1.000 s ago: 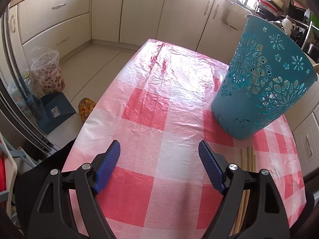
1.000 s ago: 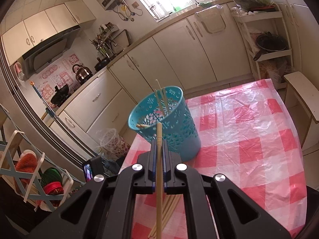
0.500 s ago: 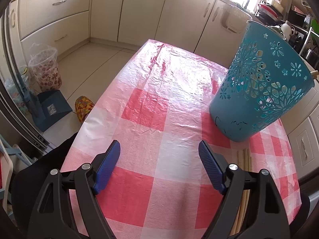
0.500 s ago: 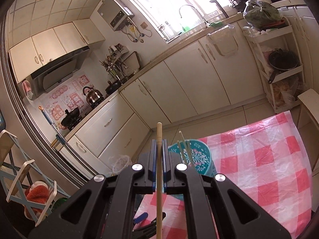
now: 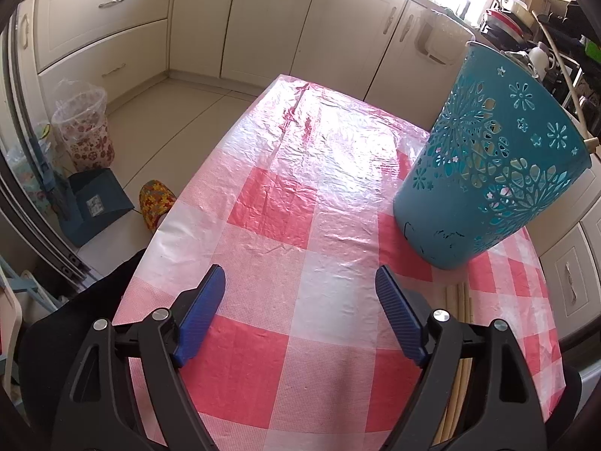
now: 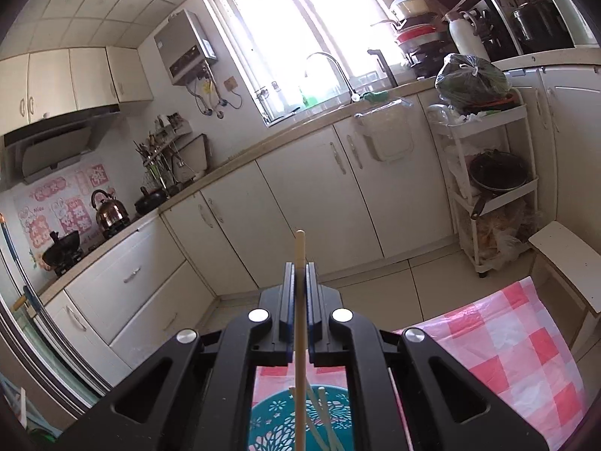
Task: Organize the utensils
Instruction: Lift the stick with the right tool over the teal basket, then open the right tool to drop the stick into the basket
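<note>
Wooden chopstick [image 6: 299,300] sits clamped in the right tool [image 6: 299,274] above the teal basket [image 5: 499,173]; left tool [image 5: 300,315] gapes wide.

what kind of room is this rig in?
A home kitchen, clearly lived in: a sink faucet under the window, a kettle on the stove beside a range hood, and cream base cabinets around a table with a checked tablecloth.

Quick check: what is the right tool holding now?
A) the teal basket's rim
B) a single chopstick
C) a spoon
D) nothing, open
B: the right tool is shut on one wooden chopstick, above the teal basket.
</note>
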The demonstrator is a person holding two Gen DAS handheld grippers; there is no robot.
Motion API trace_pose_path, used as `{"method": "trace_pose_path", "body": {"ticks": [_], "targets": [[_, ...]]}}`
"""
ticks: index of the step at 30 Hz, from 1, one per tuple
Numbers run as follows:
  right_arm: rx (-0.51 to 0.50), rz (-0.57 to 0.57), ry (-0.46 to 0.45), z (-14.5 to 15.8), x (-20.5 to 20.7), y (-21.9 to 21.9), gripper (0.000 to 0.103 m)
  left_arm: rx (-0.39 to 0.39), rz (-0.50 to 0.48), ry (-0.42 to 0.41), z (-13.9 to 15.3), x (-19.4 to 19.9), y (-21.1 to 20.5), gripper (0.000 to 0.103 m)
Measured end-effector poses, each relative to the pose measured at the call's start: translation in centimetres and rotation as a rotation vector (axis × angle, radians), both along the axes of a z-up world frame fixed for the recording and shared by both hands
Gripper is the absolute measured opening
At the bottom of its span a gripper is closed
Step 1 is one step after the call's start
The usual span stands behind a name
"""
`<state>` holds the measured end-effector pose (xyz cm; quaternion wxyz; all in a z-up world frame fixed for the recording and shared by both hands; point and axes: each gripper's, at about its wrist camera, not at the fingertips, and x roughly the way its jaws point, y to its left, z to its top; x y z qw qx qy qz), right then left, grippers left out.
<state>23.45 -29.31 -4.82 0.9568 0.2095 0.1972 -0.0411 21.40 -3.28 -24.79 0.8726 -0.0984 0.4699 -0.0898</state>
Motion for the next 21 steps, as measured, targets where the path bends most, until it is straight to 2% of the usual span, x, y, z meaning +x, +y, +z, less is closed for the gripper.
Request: {"method": "trace_pose_path", "body": {"ticks": [9, 13, 16, 21], "targets": [[-0.072, 0.049, 0.063, -1.6, -0.5, 1.0, 0.007, 0.003, -0.002, 0.000, 0.0, 0.0, -0.1, 0.079], [-0.089, 0.083, 0.077, -1.5, -2.2, 1.3, 0.009, 0.009, -0.001, 0.000, 0.0, 0.0, -0.2, 0.079], [-0.106, 0.091, 0.059, -0.7, -4.7, 1.1, 0.028, 0.013, 0.003, -0.001, 0.0, 0.0, -0.1, 0.079], [-0.131, 0.079, 0.053, -0.3, -9.9, 0.8, 0.042, 0.011, 0.012, -0.003, 0.0, -0.1, 0.0, 0.079]]}}
